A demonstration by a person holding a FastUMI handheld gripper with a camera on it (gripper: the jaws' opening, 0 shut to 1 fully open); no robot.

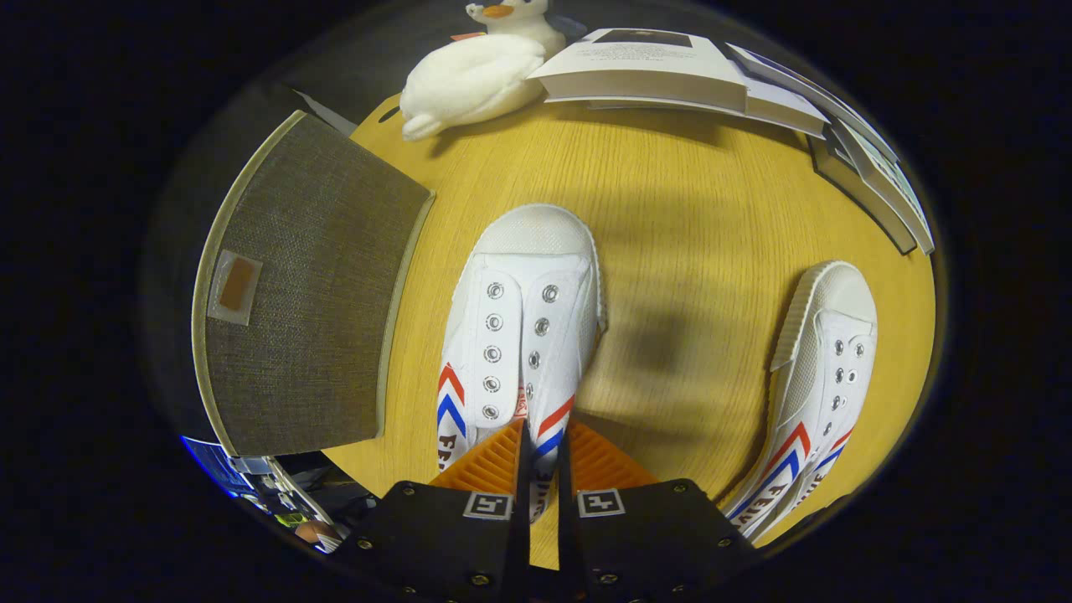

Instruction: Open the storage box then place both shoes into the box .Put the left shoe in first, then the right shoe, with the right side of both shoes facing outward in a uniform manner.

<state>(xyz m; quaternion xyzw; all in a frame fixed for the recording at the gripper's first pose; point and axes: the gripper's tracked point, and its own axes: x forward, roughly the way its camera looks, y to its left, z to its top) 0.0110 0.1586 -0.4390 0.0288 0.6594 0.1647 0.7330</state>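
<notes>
1. The gripper (540, 448) has its fingers nearly together, pinching the side wall of the middle shoe (519, 327) near its opening.
2. Canvas is light and soft; the wall may fold, so a hold near the stiffer heel looks safer.
3. The other shoe (816, 377) lies well apart; the box (310, 293), lid closed, sits just beside.
4. The held shoe's heel is hidden.

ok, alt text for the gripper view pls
The gripper is closed on the collar of a white shoe on a wooden table. A second white shoe lies to its right, a grey storage box to its left; a plush duck and books sit beyond.
</notes>
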